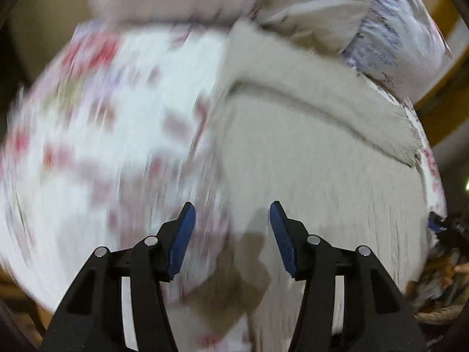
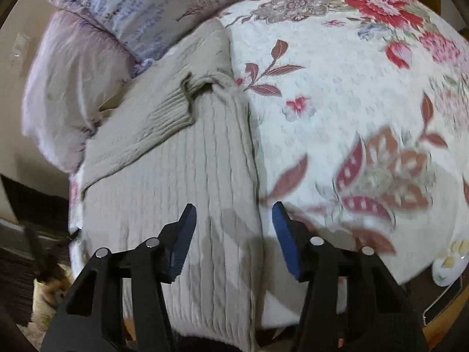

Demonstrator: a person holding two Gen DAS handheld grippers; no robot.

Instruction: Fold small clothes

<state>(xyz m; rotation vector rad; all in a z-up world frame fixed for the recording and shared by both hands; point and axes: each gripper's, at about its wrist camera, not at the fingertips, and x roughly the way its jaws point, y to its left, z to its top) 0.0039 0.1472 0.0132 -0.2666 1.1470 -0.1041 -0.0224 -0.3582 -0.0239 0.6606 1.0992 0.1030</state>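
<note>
Bed w/ floral quilt (image 2: 337, 94), pillows (image 2: 123, 14) at the head. Beige knit sweater (image 2: 181, 176) lies flat, one sleeve (image 2: 140, 129) folded across; more folds left, I'd say. Left claw (image 1: 231, 214) and right claw (image 2: 233, 215) both released, empty, over its edges.

Beige ribbed knit sweater (image 2: 187, 176) lying flat on bed, on floral quilt (image 2: 337, 111). Body spread lengthwise, vertical rib lines visible. One sleeve (image 2: 137, 135) folded diagonally across upper body, ribbed cuff bunched near top edge. Long side edge straight against quilt. Top end touching pillows (image 2: 123, 8). Left wrist view blurred, same sweater (image 1: 322, 170), sleeve crossing it.
</note>
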